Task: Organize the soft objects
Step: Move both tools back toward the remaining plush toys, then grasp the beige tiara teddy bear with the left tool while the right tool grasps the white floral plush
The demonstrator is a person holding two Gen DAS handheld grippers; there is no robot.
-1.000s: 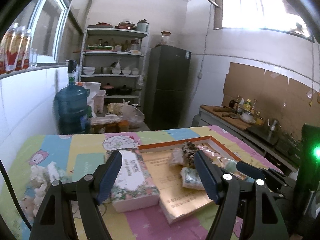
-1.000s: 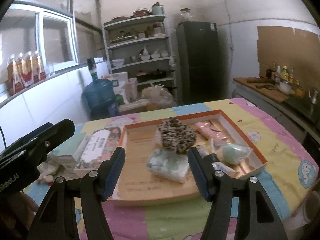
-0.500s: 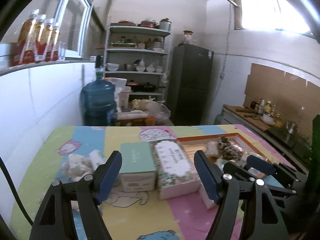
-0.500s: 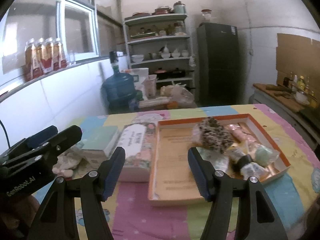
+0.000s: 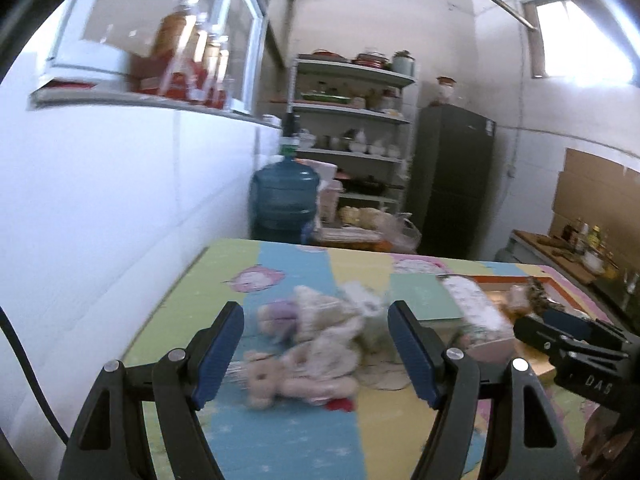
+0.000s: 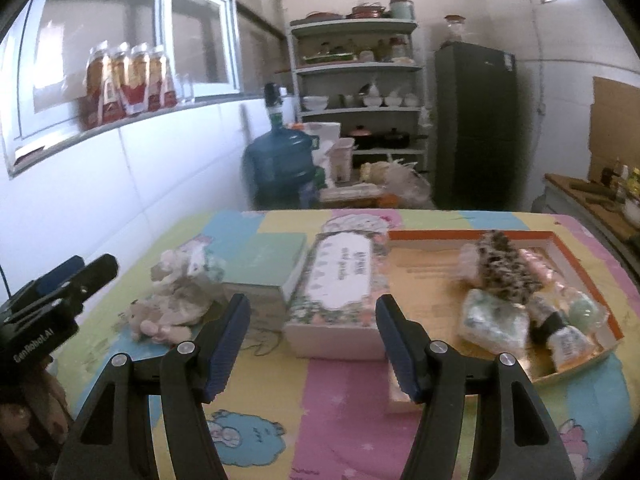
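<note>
Partly sorted: some soft things boxed, the plush toys not yet

We see several soft pieces lying in the orange box [image 6: 472, 236]; the plush toys [image 5: 308, 344] sit well left of it, beyond two tissue packs, untouched. Our left gripper [image 5: 316, 352] and right gripper [image 6: 312, 344] both stand wide and empty. Blur hides how many toys there are.

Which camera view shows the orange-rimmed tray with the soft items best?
The right wrist view shows it best: the whole orange-rimmed tray is visible there, with the leopard-print plush and wrapped packets inside. In the left wrist view only a blurred far corner of the tray appears, partly hidden behind the right gripper.
</note>
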